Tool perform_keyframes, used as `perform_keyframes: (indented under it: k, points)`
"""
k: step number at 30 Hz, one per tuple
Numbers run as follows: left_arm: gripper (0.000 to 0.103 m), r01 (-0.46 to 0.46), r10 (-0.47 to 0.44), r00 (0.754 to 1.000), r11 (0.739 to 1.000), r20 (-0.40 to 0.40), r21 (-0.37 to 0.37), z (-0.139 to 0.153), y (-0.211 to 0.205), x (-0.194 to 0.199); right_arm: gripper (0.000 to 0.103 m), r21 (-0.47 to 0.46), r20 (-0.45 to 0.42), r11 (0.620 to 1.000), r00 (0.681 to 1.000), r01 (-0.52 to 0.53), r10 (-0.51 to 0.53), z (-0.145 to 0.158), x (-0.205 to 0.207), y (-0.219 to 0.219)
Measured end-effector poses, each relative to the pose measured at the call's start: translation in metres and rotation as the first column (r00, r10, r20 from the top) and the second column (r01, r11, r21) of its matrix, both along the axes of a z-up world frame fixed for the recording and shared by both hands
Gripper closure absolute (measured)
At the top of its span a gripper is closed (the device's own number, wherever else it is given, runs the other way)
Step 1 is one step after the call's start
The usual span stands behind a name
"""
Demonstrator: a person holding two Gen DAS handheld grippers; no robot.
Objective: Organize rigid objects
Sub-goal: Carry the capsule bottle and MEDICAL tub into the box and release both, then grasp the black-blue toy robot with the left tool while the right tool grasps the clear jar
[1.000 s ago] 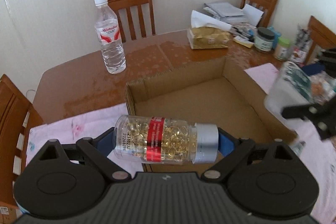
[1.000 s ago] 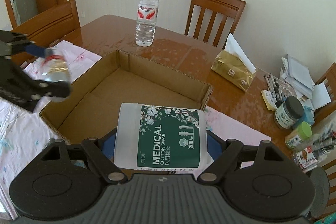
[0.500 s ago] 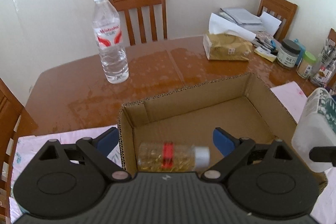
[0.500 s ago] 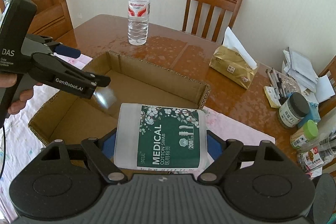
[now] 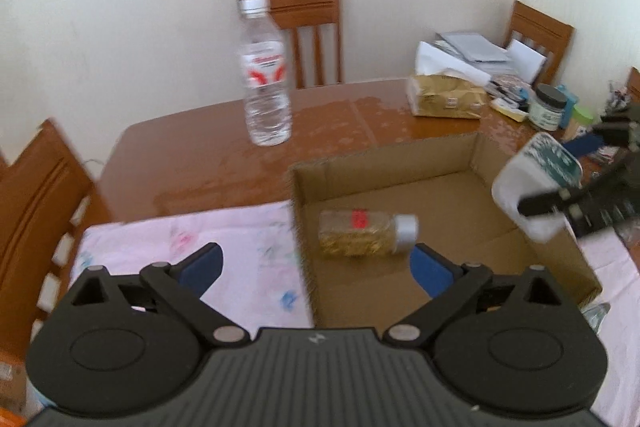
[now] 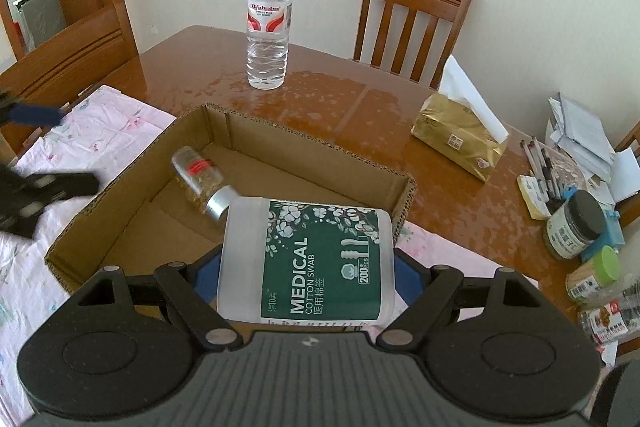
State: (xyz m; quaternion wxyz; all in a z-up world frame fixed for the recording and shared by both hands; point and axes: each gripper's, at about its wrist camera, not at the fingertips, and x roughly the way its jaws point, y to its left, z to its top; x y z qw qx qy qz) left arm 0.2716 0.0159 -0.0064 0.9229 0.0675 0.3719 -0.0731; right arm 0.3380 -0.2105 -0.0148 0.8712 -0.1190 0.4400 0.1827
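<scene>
A clear capsule bottle [image 5: 366, 231] with gold capsules, a red label and a silver cap lies on its side inside the open cardboard box [image 5: 532, 267]; it also shows in the right wrist view [image 6: 202, 183]. My left gripper [image 5: 316, 267] is open and empty, above the box's left wall. My right gripper [image 6: 306, 277] is shut on a white tub of medical cotton swabs [image 6: 306, 261] with a green label, held over the box's right side [image 6: 404, 203]. The tub and right gripper also show in the left wrist view [image 5: 536, 183].
A water bottle [image 6: 267, 27] stands on the wooden table [image 6: 360, 115] behind the box. A gold tissue pack [image 6: 460, 139], papers, pens and jars [image 6: 574, 227] crowd the right end. A pink cloth [image 5: 180, 239] lies under the box. Wooden chairs [image 6: 408, 15] surround the table.
My left gripper opened and let go of the capsule bottle, which now lies in the box. The left gripper drew back to the left. The right gripper kept the swab tub and moved over the box.
</scene>
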Motion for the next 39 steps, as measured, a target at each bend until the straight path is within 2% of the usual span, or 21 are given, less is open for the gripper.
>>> perform_keyframes:
  k: [6,9,13,18,25,28,30,33,35,39]
  points:
    - [0.003,-0.056,0.056,0.998,0.998,-0.013,0.031,-0.011,0.018,-0.037,0.016,0.000,-0.014,1.000,1.000,0.016,-0.016,-0.011,0.025,0.008]
    - [0.003,-0.081,0.081,0.995,0.997,-0.050,0.008,-0.019,0.025,-0.050,0.016,-0.006,-0.003,1.000,1.000,0.029,-0.029,-0.014,0.036,0.014]
    - [0.003,-0.097,0.096,0.992,0.995,-0.077,-0.001,-0.027,0.030,-0.066,0.000,0.002,0.035,0.999,0.998,0.043,-0.043,-0.011,0.043,0.018]
    - [0.003,-0.110,0.108,0.990,0.994,-0.085,-0.013,-0.026,0.035,-0.075,0.000,0.002,0.058,0.999,0.998,0.035,-0.035,0.000,0.035,0.023]
    - [0.002,-0.102,0.102,0.992,0.995,-0.069,0.006,-0.021,0.038,-0.088,0.000,-0.003,0.085,0.999,0.995,0.044,-0.044,0.015,-0.003,0.026]
    - [0.002,-0.088,0.088,0.995,0.996,-0.051,0.004,-0.030,0.040,-0.097,0.000,0.001,0.111,0.998,0.992,0.057,-0.057,0.014,-0.033,0.024]
    - [0.002,-0.103,0.103,0.991,0.995,-0.081,0.007,-0.036,0.041,-0.100,0.000,-0.001,0.108,0.996,0.990,0.090,-0.089,0.012,-0.055,0.022]
    - [0.002,-0.079,0.079,0.993,0.997,-0.090,0.007,-0.044,0.042,-0.111,0.000,0.010,0.107,0.996,0.990,0.094,-0.095,0.006,-0.090,0.020]
    - [0.002,-0.092,0.094,0.991,0.995,-0.095,0.026,-0.047,0.043,-0.117,0.000,-0.009,0.082,0.994,0.991,0.110,-0.109,-0.004,-0.110,0.021]
    - [0.002,-0.108,0.109,0.989,0.994,-0.099,0.018,-0.051,0.047,-0.126,0.000,-0.009,0.000,0.993,0.993,0.116,-0.116,-0.024,-0.139,0.026]
